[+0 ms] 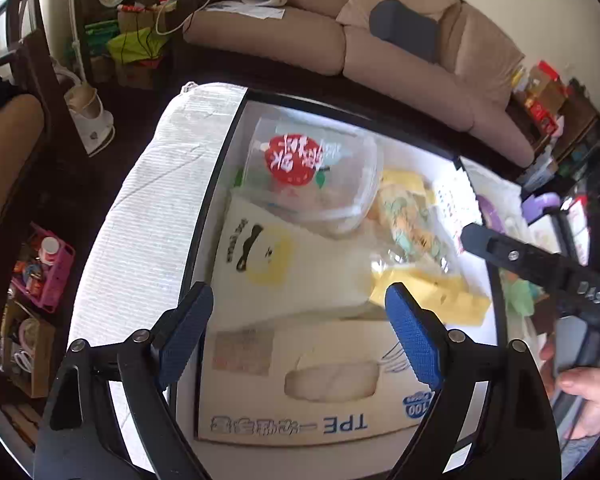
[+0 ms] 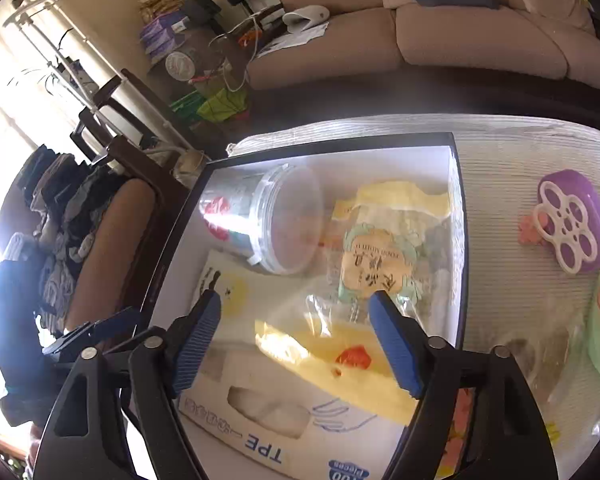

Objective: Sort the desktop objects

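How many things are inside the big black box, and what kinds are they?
Clear plastic tubs with a lid: 1, the tub lying on its side.
Cardboard boxes: 1, the glove box marked TPE.
White bags with a yellow face: 1, the white bag.
Crinkly see-through packets: 1, the packet.
Yellow packages: 2, one at the back and one in front.
Total: 6

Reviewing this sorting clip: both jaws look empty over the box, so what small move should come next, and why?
Probably swing the right gripper right, toward the purple case on the cloth. Both grippers are open and empty above the box, which already holds the tub and packets, while the case lies outside it.
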Tool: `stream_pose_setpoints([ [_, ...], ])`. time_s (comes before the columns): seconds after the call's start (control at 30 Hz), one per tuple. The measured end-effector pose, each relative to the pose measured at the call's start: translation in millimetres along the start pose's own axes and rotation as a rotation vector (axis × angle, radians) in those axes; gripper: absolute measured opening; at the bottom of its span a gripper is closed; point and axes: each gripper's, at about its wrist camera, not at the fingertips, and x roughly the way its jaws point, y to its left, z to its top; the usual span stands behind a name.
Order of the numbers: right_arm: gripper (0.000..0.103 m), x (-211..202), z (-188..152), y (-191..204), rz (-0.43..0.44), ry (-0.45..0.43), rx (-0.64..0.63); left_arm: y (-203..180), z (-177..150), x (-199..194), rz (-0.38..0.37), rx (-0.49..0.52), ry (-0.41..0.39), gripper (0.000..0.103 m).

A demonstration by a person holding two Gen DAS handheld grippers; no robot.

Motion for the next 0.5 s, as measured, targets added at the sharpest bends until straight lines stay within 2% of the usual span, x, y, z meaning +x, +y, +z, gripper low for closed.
stream_pose_setpoints([
  [0.17, 0.084, -24.6, -24.5, 13.7, 0.013, -0.014, -0.023, -7.9, -27.9, -17.4, 0.068, 0.034, -0.024, 0.087],
  [0.3, 0.103, -44.7, -42.8, 21.8, 0.002, -0.052, -0.051, -19.1, -46.2, -34.8, 0.109, 0.069, -0.042, 0.087],
  [0.5, 0.103, -69.6, -62.3, 25.3, -0.016, -0.084, -0.037, -30.4, -66.9, -59.7, 0.095, 0.065, -0.064, 0.099],
])
